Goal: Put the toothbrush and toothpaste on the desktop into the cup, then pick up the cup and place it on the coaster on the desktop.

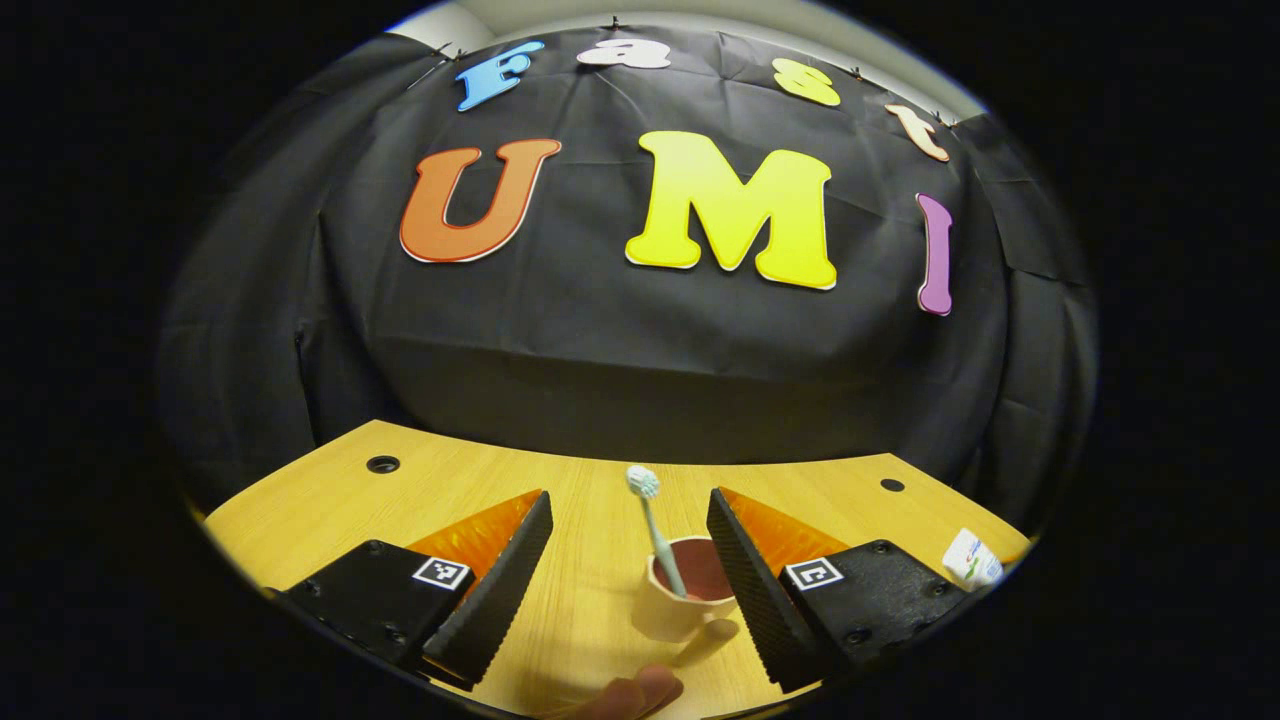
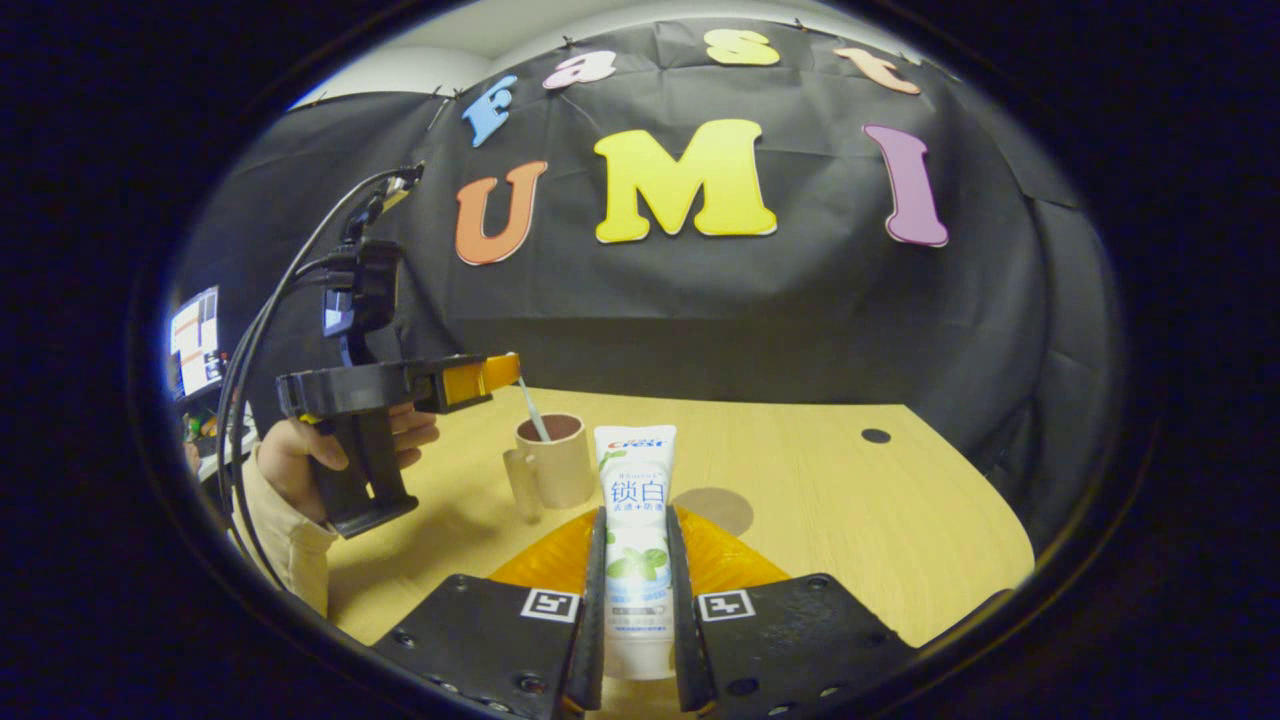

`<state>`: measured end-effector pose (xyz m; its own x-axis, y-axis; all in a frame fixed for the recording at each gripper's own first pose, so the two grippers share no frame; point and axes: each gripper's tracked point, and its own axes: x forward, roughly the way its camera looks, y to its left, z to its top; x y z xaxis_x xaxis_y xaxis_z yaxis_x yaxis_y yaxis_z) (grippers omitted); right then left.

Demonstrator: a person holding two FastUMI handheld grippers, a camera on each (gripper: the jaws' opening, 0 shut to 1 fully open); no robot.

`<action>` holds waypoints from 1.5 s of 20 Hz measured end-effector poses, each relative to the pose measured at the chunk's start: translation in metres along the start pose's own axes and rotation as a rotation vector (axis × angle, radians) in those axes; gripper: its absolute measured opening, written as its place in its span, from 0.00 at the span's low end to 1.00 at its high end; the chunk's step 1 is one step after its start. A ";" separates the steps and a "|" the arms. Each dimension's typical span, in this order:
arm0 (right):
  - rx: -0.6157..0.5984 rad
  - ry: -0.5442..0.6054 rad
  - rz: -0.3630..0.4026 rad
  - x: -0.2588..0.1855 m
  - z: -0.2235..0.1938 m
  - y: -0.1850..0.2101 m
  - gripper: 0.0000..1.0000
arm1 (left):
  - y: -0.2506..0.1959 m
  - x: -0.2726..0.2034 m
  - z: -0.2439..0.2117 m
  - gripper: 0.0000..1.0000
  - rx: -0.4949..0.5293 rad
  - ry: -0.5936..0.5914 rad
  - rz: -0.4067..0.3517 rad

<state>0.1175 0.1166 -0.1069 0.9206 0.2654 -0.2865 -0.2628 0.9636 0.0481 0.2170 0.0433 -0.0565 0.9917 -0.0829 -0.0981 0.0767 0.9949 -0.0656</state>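
On the wooden worktop (image 2: 820, 500), the pink cup (image 2: 552, 460) already holds the toothbrush (image 1: 655, 530), which leans bristles-up against the rim. Your left tongs (image 1: 630, 560) stand wide open with nothing in them, the cup between their tips. Your right tongs (image 2: 635, 600) are closed on the toothpaste (image 2: 637, 520), both fingers pressing its sides, the tube upright and near the cup. The round coaster (image 2: 712, 508) lies just beside the cup on the worktop.

The risk, as I judge it, is crowding — your left tongs hover right over the cup's mouth, so the tube could strike them or the leaning brush on the way in. A tall tube dropped against one side might also tip the light cup — lower it in gently.
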 end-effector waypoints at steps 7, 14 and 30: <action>-0.048 -0.070 0.041 0.039 0.035 0.055 0.31 | 0.044 -0.012 0.001 0.98 0.032 -0.024 0.029; 0.026 -0.235 0.070 0.092 0.103 0.095 0.31 | 0.046 -0.009 -0.010 0.98 0.006 -0.002 0.007; 0.038 -0.152 0.073 0.166 0.083 0.103 0.32 | 0.053 -0.006 -0.010 0.98 -0.007 -0.006 0.032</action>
<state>0.2667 0.2621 -0.0704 0.9334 0.3333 -0.1328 -0.3218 0.9414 0.1009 0.2141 0.0962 -0.0693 0.9942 -0.0503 -0.0946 0.0438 0.9966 -0.0692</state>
